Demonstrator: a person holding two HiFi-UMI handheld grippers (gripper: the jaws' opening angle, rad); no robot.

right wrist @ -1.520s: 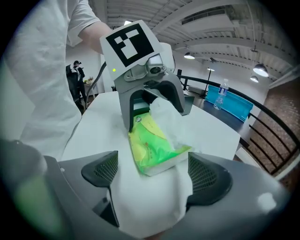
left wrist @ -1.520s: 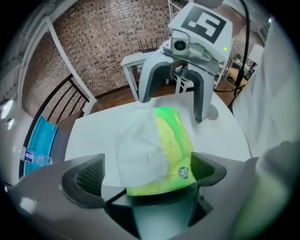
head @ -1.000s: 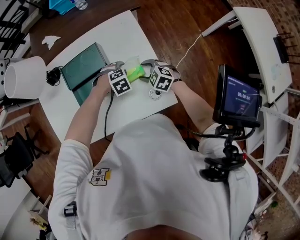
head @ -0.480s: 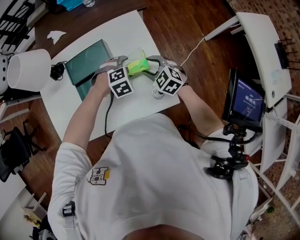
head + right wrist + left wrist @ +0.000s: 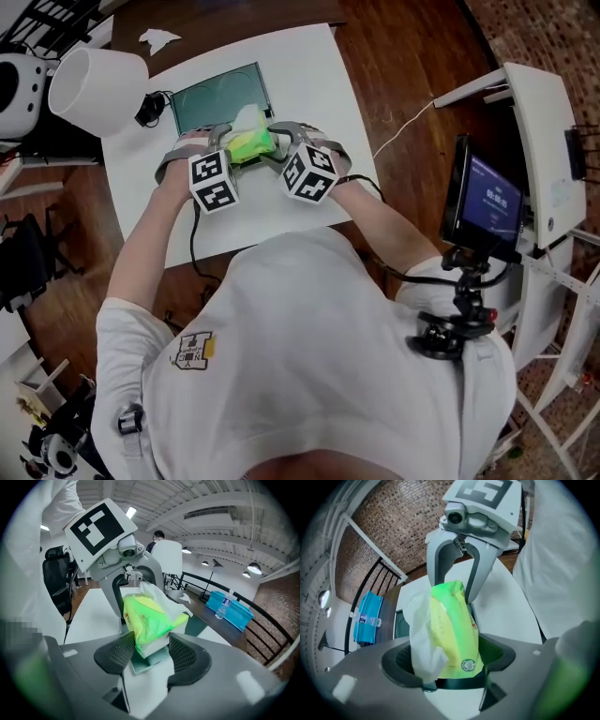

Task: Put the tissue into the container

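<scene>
Clamping the green tissue pack [image 5: 246, 147] from opposite ends, the left gripper [image 5: 223, 142] and right gripper [image 5: 279, 141] have both tightened their jaws onto it within the last second. The pack, previously beside the teal container [image 5: 202, 98], is now held at its near edge; lowering and release remain. A white cylinder [image 5: 98, 75] and black cable [image 5: 150, 108] lie left of the container, clear of the path.

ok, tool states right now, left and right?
Left tool: shut on the tissue pack.
Right tool: shut on the same tissue pack.
</scene>
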